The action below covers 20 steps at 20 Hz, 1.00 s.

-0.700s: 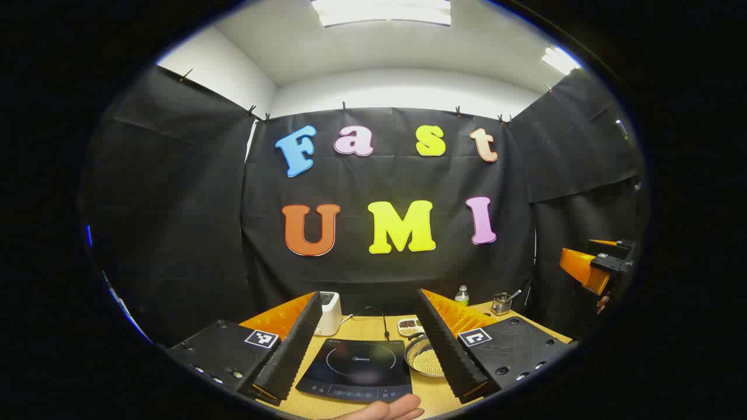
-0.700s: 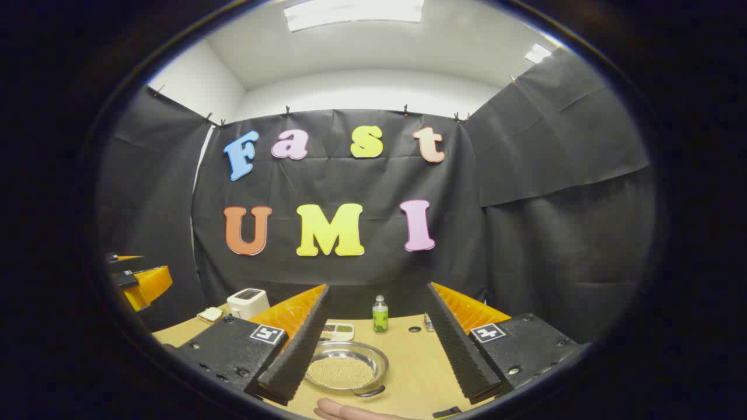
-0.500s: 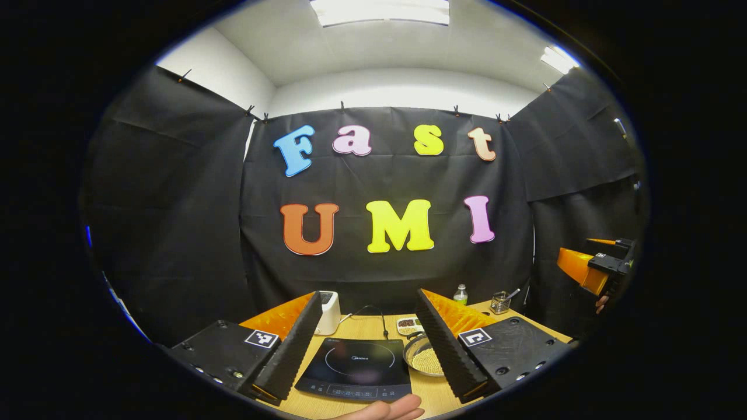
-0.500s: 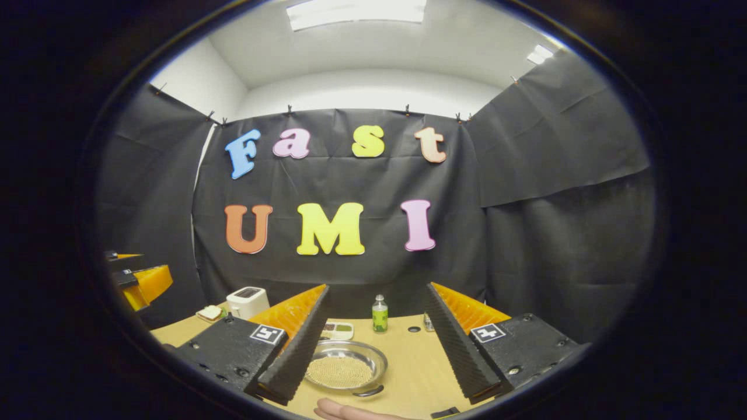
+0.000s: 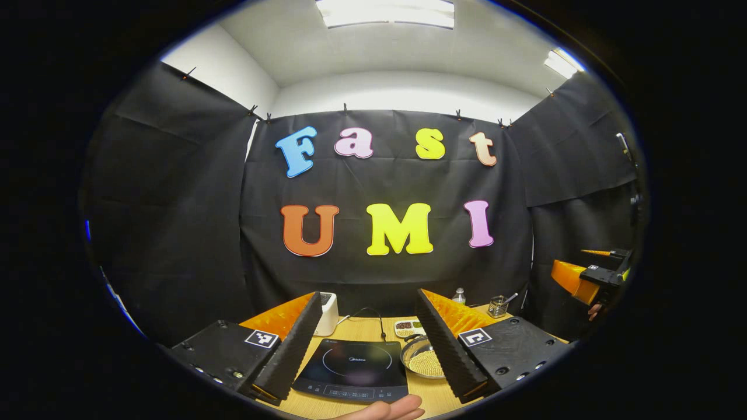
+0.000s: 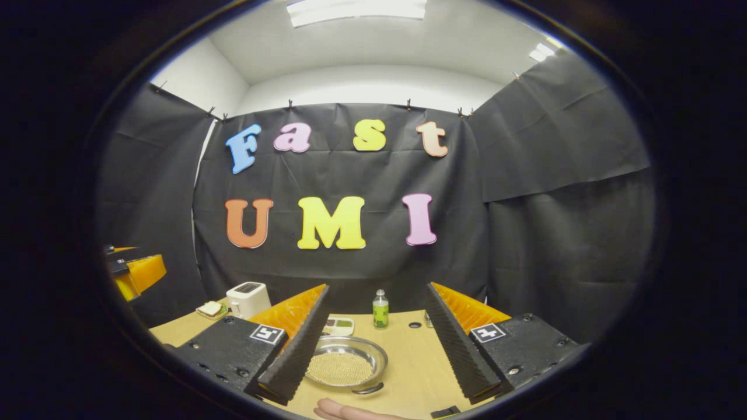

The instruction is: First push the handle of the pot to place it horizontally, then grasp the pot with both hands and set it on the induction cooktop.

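wooden tabletop (image 6: 408, 356) in a black-draped booth, both grippers raised above it and spread wide, holding nothing.
your left gripper (image 5: 367, 344) frames the induction cooktop (image 5: 353, 368); your right gripper (image 6: 373, 344) frames the pot (image 6: 345, 366), a shallow metal pan full of small pale grains, just right of the cooktop. one dark handle (image 6: 370, 389) shows on the near rim, so its handle axis likely runs toward you, not yet horizontal; the far handle cannot be made out. expect it stiff, smooth-walled, fairly light, and apt to spill if tilted. take it by the two handles, level. a hand (image 6: 350, 410) rests at the near edge.
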Each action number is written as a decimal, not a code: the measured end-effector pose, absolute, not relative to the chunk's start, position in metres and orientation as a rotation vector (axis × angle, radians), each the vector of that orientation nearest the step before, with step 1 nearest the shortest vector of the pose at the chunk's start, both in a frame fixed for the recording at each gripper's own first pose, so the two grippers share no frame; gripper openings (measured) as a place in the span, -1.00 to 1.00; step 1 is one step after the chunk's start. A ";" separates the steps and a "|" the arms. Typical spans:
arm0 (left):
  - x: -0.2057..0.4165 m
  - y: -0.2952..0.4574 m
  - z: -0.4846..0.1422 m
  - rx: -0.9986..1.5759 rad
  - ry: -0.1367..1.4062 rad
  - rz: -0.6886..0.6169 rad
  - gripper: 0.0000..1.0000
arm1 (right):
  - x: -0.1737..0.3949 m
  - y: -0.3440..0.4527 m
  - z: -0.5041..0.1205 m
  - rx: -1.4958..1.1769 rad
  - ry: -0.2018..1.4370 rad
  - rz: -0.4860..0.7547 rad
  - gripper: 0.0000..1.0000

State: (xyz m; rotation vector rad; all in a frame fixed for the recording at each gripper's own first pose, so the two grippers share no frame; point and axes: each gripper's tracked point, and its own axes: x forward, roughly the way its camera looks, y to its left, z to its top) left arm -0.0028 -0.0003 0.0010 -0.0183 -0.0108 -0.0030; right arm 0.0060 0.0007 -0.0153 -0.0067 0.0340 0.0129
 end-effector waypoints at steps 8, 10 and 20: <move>-0.009 0.000 -0.001 -0.017 -0.019 -0.006 0.92 | 0.017 0.007 -0.034 -0.013 0.068 0.031 0.93; -0.010 0.002 -0.004 -0.007 -0.018 0.001 0.92 | 0.024 0.005 -0.044 -0.021 0.081 0.023 0.93; -0.016 0.006 -0.007 -0.005 -0.022 0.009 0.92 | 0.051 0.019 -0.097 -0.017 0.197 0.069 0.84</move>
